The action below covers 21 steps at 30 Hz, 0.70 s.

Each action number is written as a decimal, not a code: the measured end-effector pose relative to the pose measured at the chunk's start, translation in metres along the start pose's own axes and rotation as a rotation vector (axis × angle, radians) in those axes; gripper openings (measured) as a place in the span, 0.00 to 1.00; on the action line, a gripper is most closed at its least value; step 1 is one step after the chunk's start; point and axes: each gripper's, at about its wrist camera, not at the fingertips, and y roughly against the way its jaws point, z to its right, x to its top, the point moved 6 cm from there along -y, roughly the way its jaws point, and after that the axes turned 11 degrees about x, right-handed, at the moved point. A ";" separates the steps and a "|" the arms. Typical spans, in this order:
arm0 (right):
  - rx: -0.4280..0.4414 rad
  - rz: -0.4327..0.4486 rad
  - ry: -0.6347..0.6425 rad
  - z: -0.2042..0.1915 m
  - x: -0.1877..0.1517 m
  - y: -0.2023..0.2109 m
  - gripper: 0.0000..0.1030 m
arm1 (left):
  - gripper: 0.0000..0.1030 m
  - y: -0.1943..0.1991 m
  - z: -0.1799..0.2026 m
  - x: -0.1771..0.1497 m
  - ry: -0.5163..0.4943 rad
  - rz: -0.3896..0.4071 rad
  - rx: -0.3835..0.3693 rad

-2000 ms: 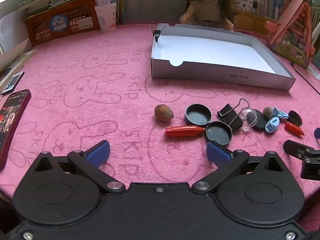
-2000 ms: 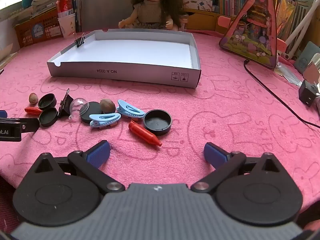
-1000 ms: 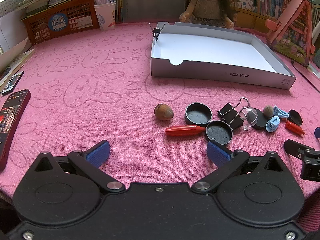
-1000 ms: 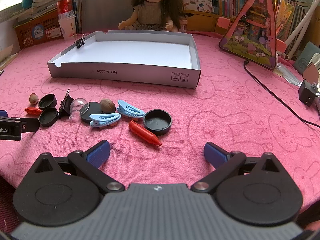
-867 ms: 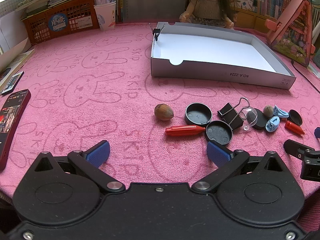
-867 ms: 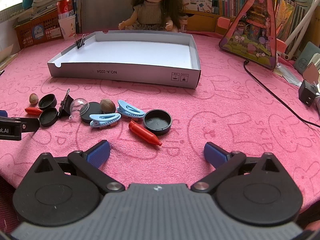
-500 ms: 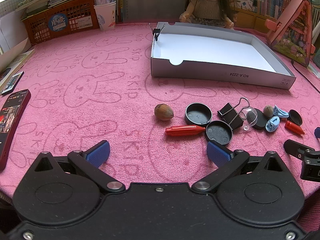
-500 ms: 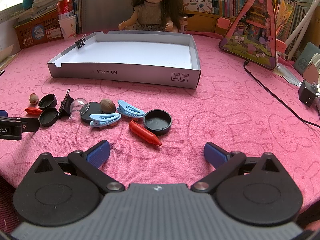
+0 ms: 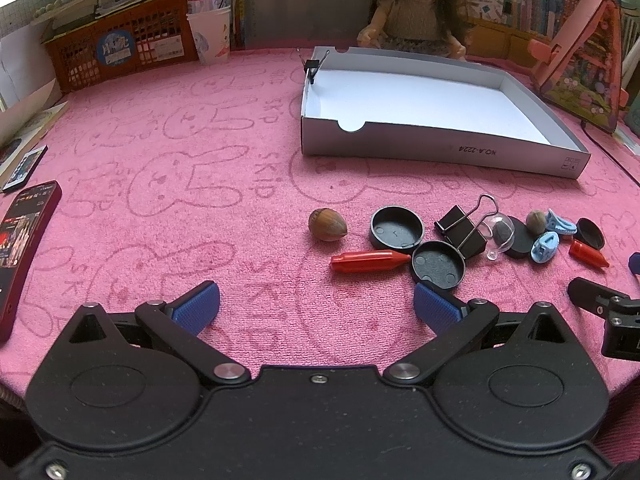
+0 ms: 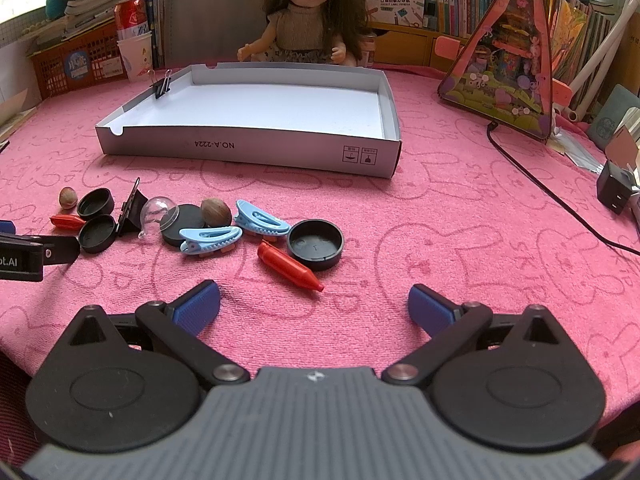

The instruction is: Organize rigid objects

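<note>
Small rigid objects, among them a red plastic cone (image 10: 289,265) and a brown hazelnut (image 9: 327,224), lie near the white cardboard tray (image 10: 248,148); the left gripper (image 9: 316,304) and the right gripper (image 10: 314,304) both gape wide, empty.

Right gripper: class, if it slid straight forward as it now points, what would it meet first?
Probably the red cap, just left of the right gripper midline, jaws open. Beyond it sits a black lid; depth is uncertain.
</note>
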 end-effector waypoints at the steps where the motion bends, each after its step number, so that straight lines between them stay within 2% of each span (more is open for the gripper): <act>1: 0.000 0.000 0.000 0.000 0.000 0.000 1.00 | 1.00 0.000 0.000 0.000 -0.001 0.000 -0.001; 21: -0.003 0.027 0.000 0.001 0.000 0.001 1.00 | 1.00 0.001 -0.002 -0.002 -0.033 0.022 -0.024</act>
